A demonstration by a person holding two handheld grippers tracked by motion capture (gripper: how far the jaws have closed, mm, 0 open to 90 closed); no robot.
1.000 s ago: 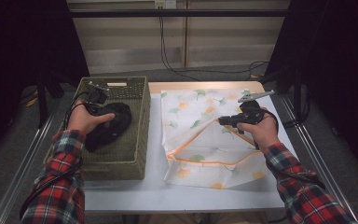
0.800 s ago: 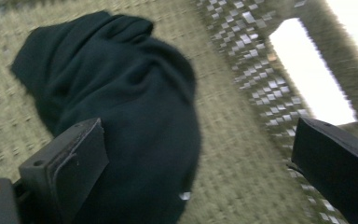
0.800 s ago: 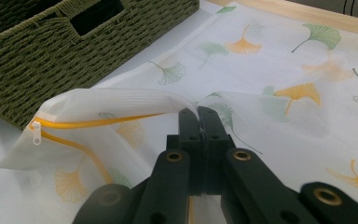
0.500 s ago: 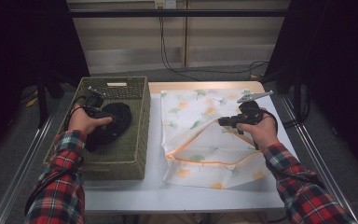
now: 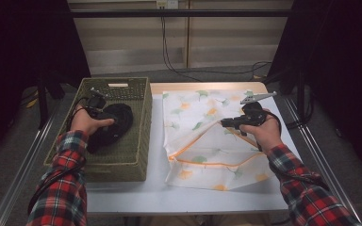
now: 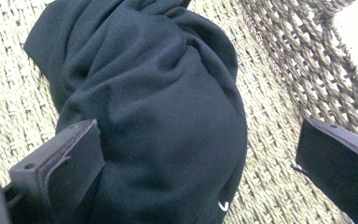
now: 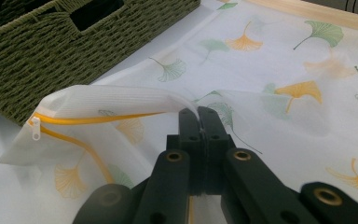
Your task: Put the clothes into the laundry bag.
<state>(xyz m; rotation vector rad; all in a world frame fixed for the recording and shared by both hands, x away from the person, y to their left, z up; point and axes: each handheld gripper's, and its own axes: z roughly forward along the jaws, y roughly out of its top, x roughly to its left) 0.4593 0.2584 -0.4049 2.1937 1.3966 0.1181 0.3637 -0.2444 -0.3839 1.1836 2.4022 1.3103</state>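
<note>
Right claw (image 7: 199, 114), jaws pinched tight on the upper edge of a white mesh laundry bag (image 5: 207, 136) w/ ginkgo-leaf print, lifts that edge so the bag's mouth gapes along its orange zipper (image 7: 88, 119); white zip pull (image 7: 36, 128) hangs at the far corner of the flap. Bag lies flat on the white table (image 5: 136, 195), just right of an olive wicker basket (image 5: 141, 117). Left claw (image 6: 200, 158), jaws spread wide and gripping nothing, sits down inside the basket w/ a bunched dark garment (image 6: 154, 107) between its two black pads; left pad looks to be against the cloth, right pad apart from it over the woven floor. Garment rests on the basket's bottom, toward the middle. Person in red plaid sleeves (image 5: 61, 188) works both tools from the near side; in the high view the left hand (image 5: 87, 123) covers part of the garment.
</note>
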